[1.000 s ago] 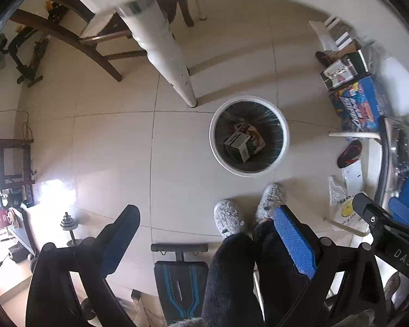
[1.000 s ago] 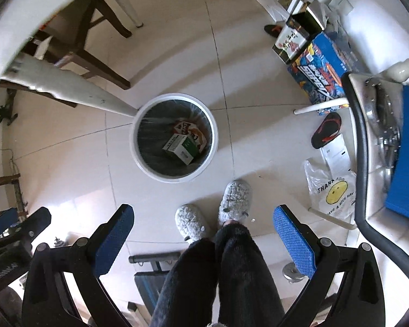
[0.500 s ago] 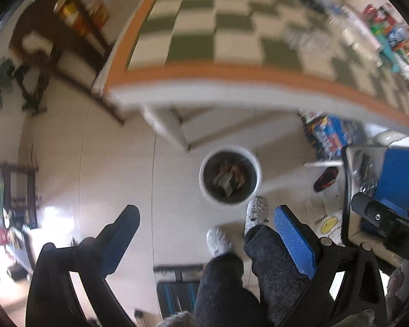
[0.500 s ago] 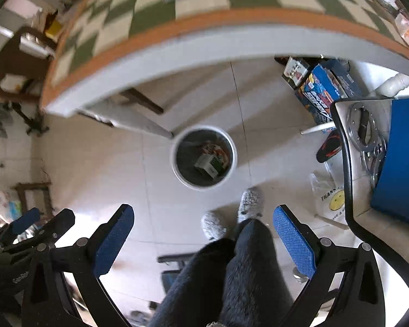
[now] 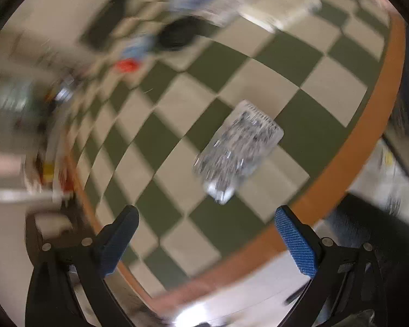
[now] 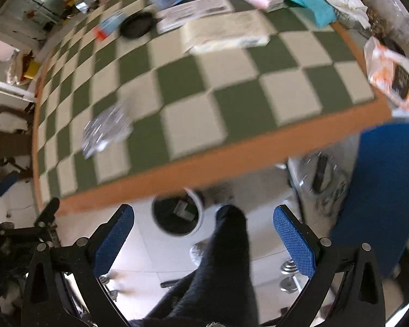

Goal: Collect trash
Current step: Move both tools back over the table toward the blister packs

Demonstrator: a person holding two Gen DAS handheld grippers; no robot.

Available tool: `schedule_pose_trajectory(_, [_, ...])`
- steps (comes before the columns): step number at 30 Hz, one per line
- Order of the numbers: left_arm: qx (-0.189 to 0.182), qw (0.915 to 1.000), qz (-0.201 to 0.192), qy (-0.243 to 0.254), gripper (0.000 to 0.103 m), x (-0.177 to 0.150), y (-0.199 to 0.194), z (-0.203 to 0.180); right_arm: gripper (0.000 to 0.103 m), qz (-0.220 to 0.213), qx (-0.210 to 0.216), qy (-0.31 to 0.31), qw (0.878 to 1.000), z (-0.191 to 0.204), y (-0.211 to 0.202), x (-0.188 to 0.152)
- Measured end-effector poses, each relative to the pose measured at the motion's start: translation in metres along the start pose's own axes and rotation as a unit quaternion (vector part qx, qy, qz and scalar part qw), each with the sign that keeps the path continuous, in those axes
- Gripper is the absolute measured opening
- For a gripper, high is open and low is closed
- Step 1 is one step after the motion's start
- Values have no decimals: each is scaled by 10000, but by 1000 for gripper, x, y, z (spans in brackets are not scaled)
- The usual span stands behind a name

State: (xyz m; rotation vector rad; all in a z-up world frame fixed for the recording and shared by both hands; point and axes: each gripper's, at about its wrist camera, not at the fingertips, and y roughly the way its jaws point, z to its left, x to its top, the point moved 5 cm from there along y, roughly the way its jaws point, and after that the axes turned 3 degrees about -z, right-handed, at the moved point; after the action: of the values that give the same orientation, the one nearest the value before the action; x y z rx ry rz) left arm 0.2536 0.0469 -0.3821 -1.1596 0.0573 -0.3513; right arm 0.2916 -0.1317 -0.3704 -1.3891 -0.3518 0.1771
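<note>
A crumpled clear plastic wrapper (image 5: 237,150) lies on the green and cream checkered table top (image 5: 177,125), near its orange front edge. My left gripper (image 5: 204,234) is open and empty, hovering over the table just short of the wrapper. The wrapper also shows in the right wrist view (image 6: 106,130), at the table's left. My right gripper (image 6: 203,231) is open and empty, off the table's front edge above the white trash bin (image 6: 177,215), which holds small boxes and sits on the floor partly under the table.
Boxes, packets, a black round lid (image 6: 137,24) and a blue glove lie across the far table. An orange snack bag (image 6: 392,76) sits at the right corner. A blue chair (image 6: 384,190) stands right. The person's dark-trousered leg (image 6: 226,259) is between my fingers.
Both grippers have risen from over the floor and bin up to table height. The left view now looks over the table top at the wrapper; it is motion-blurred. Both stayed open.
</note>
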Motion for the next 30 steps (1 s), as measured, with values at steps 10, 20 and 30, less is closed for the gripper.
schedule_pose_trajectory(10, [-1177,9841,706,1130,69,51,70,-4,103,486,27,-14,9988,-33,41,97])
schedule_pose_trajectory(20, [-1784,9631,1243,-1587,51,54,87,55,103,494,27,110,9987,-42,50,162])
schedule_pose_trajectory(30, [-1973,8817,1246,-4101,49,14,88,107,103,464,404,1023,9928,-57,95,212])
